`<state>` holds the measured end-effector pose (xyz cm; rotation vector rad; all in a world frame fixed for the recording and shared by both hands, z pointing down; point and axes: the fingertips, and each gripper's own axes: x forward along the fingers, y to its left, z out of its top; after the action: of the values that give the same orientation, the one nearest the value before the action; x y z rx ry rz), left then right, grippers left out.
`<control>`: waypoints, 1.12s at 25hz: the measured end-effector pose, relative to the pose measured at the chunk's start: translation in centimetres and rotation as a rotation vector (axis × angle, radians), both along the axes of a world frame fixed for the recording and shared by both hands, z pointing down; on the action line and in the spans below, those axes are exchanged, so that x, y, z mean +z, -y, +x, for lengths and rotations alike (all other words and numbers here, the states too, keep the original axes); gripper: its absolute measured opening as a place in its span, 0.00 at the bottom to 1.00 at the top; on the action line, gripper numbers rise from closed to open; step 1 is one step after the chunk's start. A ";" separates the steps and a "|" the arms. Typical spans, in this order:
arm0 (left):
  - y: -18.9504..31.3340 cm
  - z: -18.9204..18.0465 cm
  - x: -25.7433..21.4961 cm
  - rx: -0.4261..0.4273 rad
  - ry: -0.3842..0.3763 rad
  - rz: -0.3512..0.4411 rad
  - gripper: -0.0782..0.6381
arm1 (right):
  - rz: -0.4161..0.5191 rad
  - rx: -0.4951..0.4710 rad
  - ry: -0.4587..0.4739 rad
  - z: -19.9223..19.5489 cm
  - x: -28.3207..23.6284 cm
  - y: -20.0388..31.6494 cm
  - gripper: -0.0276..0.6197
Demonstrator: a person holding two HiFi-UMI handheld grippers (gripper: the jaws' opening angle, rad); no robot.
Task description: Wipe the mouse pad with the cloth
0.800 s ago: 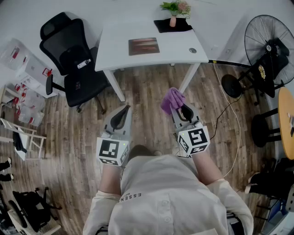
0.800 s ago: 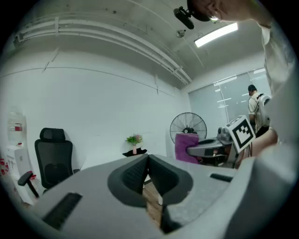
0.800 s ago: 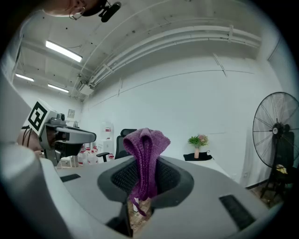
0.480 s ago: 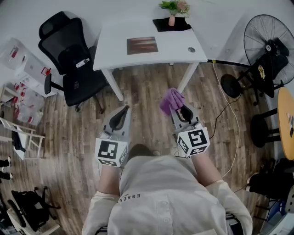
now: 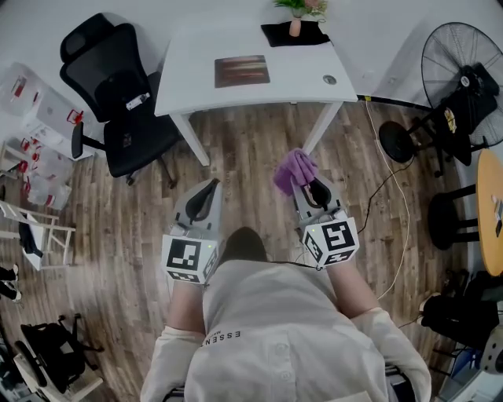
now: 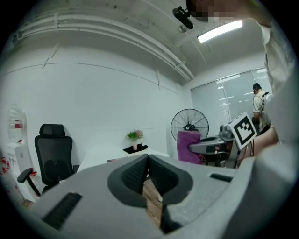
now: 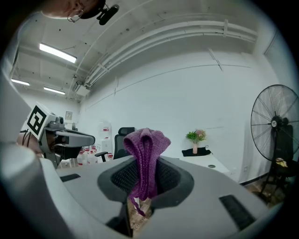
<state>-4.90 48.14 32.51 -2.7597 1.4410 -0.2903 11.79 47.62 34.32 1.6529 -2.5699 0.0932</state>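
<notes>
A brown mouse pad (image 5: 242, 71) lies flat on the white desk (image 5: 196, 86) at the top of the head view, well ahead of both grippers. My right gripper (image 5: 302, 183) is shut on a purple cloth (image 5: 294, 169), which bunches up above its jaws; the cloth (image 7: 145, 154) stands folded between the jaws in the right gripper view. My left gripper (image 5: 211, 187) is shut with nothing in it, held over the wood floor. The cloth (image 6: 188, 145) and the right gripper show at the right of the left gripper view.
A black office chair (image 5: 110, 86) stands left of the desk. A small vase of flowers (image 5: 295, 23) on a black mat sits at the desk's back edge. A floor fan (image 5: 464, 71) and a cable (image 5: 393, 204) are on the right. Shelving and boxes (image 5: 31, 118) line the left.
The desk and mouse pad have shifted slightly up and left in the head view as the person moved. Both grippers keep their pose, the cloth still held.
</notes>
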 end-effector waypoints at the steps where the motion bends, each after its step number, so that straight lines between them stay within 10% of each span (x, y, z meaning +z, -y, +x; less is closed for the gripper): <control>1: 0.5 -0.2 0.1 -0.005 -0.003 -0.003 0.11 | -0.001 -0.002 -0.004 -0.1 0.1 0.4 0.18; 28: 38.7 -7.7 -1.7 0.051 -0.068 -0.014 0.11 | -0.077 0.037 -0.057 -8.0 -0.6 37.2 0.18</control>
<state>-12.63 9.45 30.77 -2.8395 1.3846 -0.2087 3.78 10.44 33.70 1.6515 -2.4626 0.1431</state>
